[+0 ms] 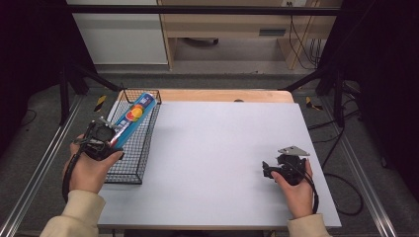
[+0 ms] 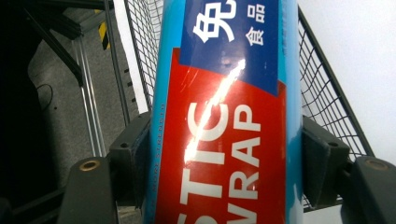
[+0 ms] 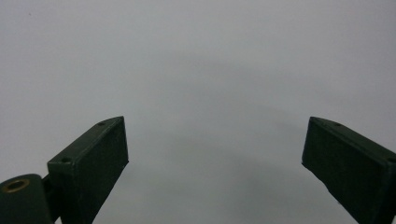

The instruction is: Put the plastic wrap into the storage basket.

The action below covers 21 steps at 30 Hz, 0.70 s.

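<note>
A long blue plastic wrap box (image 1: 133, 116) with a red label is tilted above the black wire basket (image 1: 147, 143), its far end raised toward the basket's back. My left gripper (image 1: 114, 139) is shut on its lower end. In the left gripper view both pads press the sides of the box (image 2: 224, 93), and the basket's mesh (image 2: 327, 102) shows behind it. My right gripper (image 1: 269, 170) rests low over the white table top (image 1: 217, 148) at the right. Its jaws stand wide open, with nothing between them (image 3: 215, 158).
The basket sits at the table's left edge, with a metal rail (image 1: 42, 168) on the floor beside it. A wooden strip (image 1: 227, 95) runs along the table's far edge. Cables (image 1: 346, 192) lie on the floor to the right. Cabinets (image 1: 123, 34) stand beyond.
</note>
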### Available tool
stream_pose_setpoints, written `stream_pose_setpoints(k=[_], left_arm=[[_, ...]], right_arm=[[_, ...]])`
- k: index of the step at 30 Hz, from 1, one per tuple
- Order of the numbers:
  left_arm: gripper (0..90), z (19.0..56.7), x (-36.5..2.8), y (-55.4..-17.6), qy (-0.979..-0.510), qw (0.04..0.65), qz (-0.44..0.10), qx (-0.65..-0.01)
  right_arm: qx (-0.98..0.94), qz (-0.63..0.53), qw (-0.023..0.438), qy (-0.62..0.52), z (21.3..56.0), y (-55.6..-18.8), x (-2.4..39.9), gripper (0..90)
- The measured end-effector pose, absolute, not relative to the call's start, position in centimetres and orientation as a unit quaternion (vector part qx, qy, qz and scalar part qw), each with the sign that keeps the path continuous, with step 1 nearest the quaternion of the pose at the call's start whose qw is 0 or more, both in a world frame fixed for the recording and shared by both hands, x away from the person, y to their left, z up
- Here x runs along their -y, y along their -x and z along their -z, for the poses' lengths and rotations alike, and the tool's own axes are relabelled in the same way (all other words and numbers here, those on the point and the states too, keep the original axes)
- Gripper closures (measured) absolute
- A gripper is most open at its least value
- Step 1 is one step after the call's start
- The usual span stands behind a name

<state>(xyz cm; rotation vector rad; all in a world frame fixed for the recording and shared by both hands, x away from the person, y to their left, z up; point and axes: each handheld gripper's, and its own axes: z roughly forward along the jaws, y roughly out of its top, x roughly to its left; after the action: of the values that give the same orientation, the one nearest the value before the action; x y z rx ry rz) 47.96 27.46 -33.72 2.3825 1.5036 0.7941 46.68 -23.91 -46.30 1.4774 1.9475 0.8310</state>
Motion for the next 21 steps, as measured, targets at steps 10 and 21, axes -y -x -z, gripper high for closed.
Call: stream_pose_setpoints(k=[10, 21], left_arm=[[31.1, 34.5, -27.8, -48.6, -0.809, 0.089, -0.252, -0.523], [31.3, 35.2, -27.7, -49.3, -0.807, 0.066, -0.239, -0.537]], right_arm=[[-0.723, -0.312, 0.274, -0.553, 46.3, -46.6, 24.1, 7.5], [-0.723, -0.313, 0.271, -0.553, 46.3, -46.7, 23.9, 7.5]])
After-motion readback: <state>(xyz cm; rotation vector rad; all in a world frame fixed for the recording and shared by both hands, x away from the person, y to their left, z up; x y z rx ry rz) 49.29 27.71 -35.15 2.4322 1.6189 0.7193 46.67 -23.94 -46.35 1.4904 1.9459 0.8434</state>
